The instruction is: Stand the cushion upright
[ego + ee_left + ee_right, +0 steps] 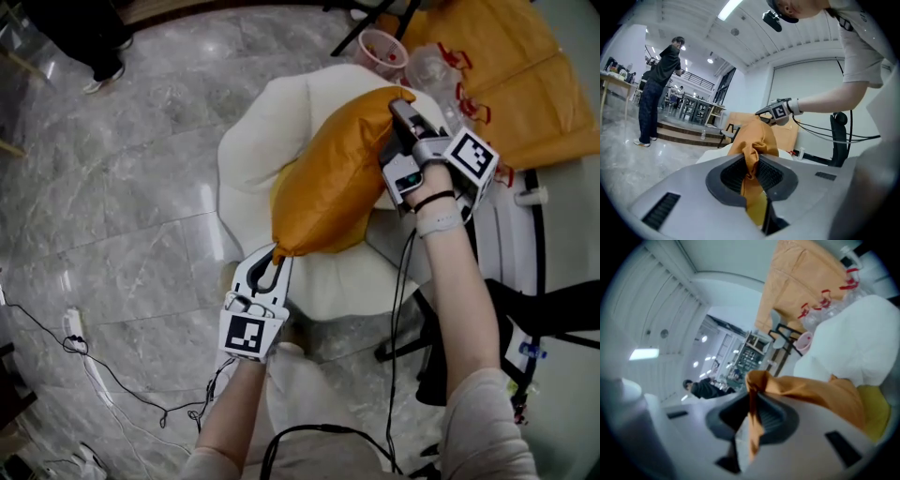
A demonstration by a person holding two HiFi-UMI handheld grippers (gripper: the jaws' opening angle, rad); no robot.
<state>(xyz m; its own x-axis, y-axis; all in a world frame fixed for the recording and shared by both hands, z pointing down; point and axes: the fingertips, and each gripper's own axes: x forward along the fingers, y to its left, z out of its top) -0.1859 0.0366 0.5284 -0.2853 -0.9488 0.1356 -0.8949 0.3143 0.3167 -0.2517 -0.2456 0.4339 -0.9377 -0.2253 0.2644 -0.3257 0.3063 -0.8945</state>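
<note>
Cushion (333,178): I see it lying slantwise across the white seat (267,117), not upright.
Left tool (272,262): I have it pinching the cushion's near corner.
Right tool (401,105): I have it pinching the far corner.

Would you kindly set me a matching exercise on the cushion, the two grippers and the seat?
1 cushion
2 left gripper
3 right gripper
4 seat

A white, below the cushion
B shut on the cushion's near corner
C orange
D shut on the cushion's far corner

Pairs: 1-C, 2-B, 3-D, 4-A
</note>
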